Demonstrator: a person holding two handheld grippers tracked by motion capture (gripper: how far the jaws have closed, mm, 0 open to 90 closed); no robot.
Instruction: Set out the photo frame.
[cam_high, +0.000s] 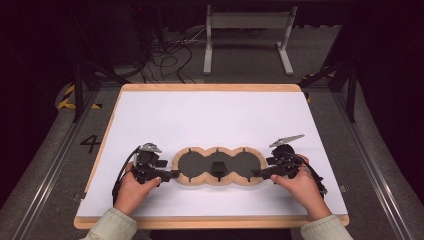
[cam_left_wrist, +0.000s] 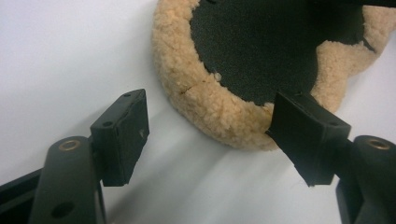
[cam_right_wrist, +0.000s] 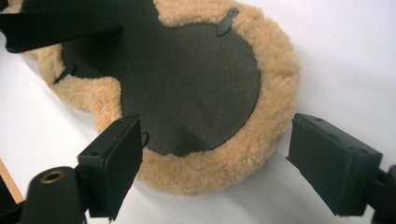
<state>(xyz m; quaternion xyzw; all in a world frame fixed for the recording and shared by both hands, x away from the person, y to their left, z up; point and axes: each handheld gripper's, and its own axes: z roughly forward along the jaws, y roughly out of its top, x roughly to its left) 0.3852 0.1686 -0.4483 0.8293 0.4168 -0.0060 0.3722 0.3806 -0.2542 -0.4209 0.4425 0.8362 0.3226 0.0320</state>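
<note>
Tan fleece rims a flat three-lobed pad with dark circular insets, lying flat near the front middle of the white table top in the high view. The left hand comes in from the bottom with its forearm angled up and slightly right, holding the left gripper low at the pad's left end; the right hand mirrors it, forearm angled up and left, with the right gripper at the pad's right end. Both grippers point inward toward each other along the pad. In the left gripper view, the left gripper has its jaws spread wide apart; the right-hand jaw lies at the fleece rim where it meets the dark inset, the other over bare table beside the pad. In the right gripper view, the right gripper is likewise spread wide, one jaw over the rim near the dark inset, the other over white table just outside the pad's curved edge, holding nothing
</note>
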